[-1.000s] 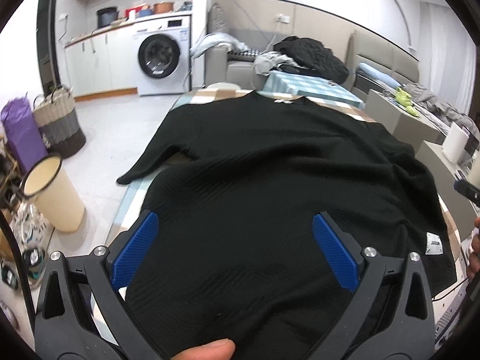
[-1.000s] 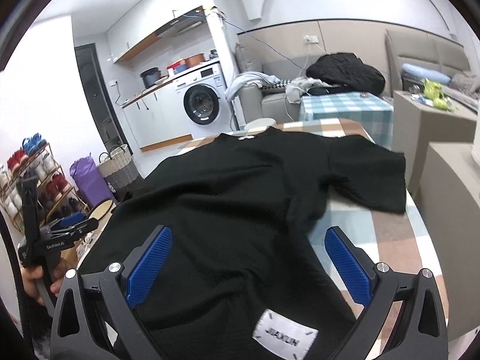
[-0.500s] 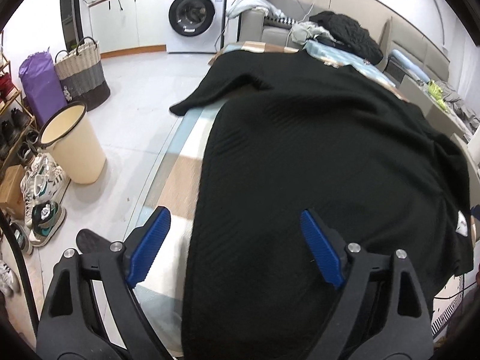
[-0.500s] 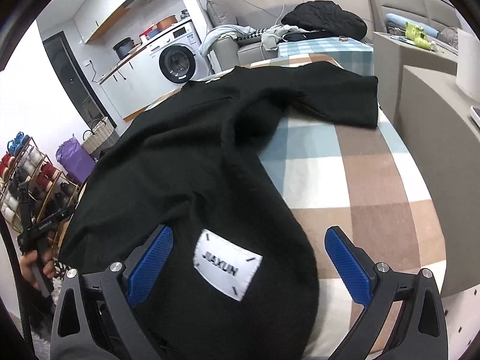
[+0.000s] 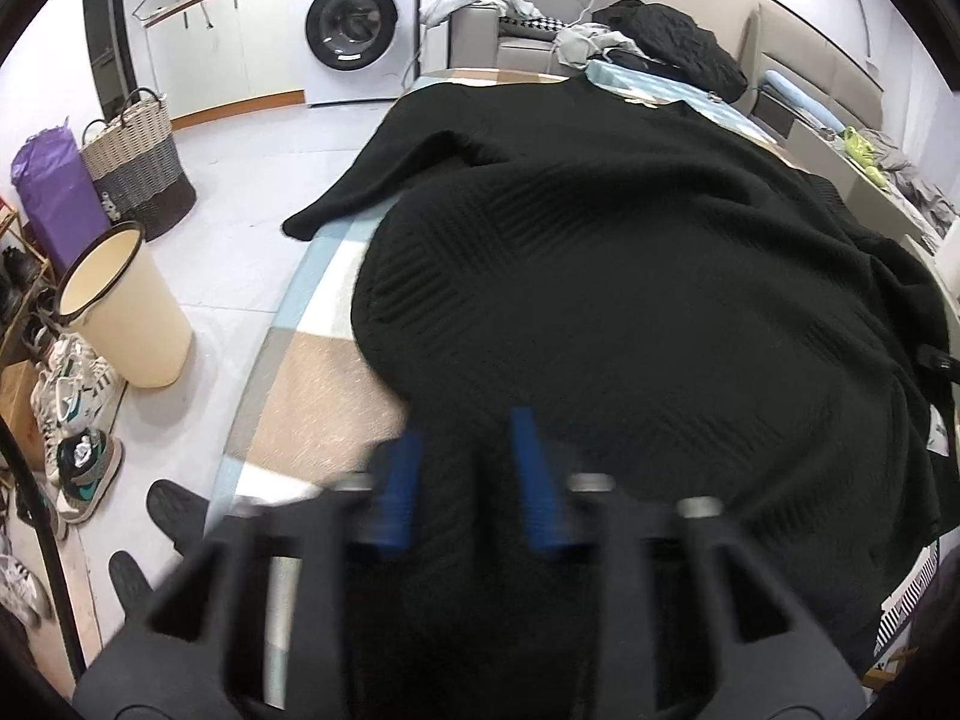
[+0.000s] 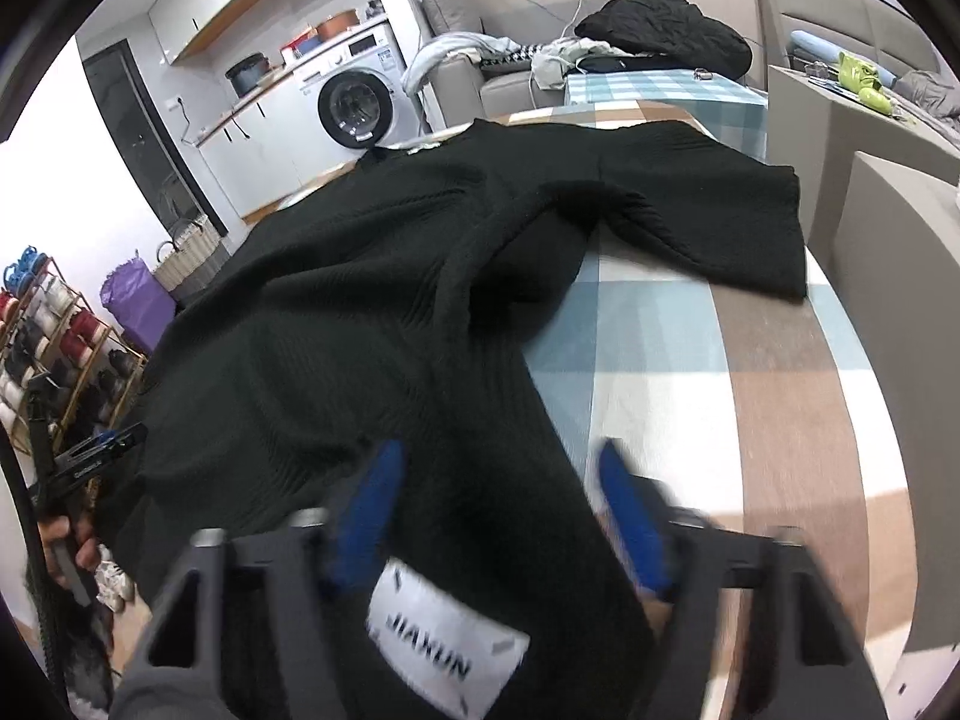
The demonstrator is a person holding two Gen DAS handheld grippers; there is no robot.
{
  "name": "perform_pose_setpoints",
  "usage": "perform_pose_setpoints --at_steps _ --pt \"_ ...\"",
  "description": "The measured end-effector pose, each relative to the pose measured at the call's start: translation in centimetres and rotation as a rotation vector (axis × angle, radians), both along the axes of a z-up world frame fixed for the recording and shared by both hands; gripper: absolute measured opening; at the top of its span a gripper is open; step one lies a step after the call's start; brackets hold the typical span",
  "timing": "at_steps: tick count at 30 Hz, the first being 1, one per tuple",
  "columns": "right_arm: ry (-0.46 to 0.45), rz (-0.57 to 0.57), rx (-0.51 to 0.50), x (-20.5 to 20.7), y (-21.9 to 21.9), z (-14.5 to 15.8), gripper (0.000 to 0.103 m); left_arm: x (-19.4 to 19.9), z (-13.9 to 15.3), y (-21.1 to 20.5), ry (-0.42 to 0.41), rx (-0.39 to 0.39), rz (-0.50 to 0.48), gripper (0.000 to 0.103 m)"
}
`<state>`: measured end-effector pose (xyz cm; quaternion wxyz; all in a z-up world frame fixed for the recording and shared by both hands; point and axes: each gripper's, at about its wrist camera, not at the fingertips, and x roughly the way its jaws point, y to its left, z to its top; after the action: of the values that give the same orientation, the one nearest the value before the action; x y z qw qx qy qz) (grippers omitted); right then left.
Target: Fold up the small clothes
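No fold is made: your left gripper [image 5: 465,474] and right gripper [image 6: 498,516] jaws straddle the near hem of the spread black knit sweater [image 5: 630,276], blurred, not visibly clamped.

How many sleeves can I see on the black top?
2. The black top's left sleeve hangs past the edge of the checked tablecloth toward the floor. The right sleeve lies flat on it.
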<state>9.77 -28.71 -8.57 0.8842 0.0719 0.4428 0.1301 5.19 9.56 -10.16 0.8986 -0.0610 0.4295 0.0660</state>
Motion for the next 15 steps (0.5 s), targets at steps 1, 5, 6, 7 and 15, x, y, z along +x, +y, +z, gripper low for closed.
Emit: perform_pose_setpoints --at_steps 1,5,6,7,15 --pt "0.004 -0.011 -0.024 0.2 -0.1 0.0 0.011 0.1 0.1 -0.1 0.001 0.012 0.004 0.007" --pt "0.013 -0.049 -0.049 -0.5 -1.8 0.3 0.004 -0.6 0.3 -0.3 0.011 0.006 -0.012 0.006" --pt "0.037 -0.063 -0.041 -1.1 -2.8 0.4 0.004 -1.1 0.3 -0.6 0.020 -0.004 -0.021 0.006" --pt "0.052 -0.074 -0.034 -1.5 -3.5 0.3 0.004 -1.5 0.3 -0.8 0.028 -0.011 -0.025 0.006" --pt "0.090 -0.143 0.010 -1.5 -6.5 1.6 0.027 -2.1 2.1 -0.2 0.037 -0.083 0.011 0.019"
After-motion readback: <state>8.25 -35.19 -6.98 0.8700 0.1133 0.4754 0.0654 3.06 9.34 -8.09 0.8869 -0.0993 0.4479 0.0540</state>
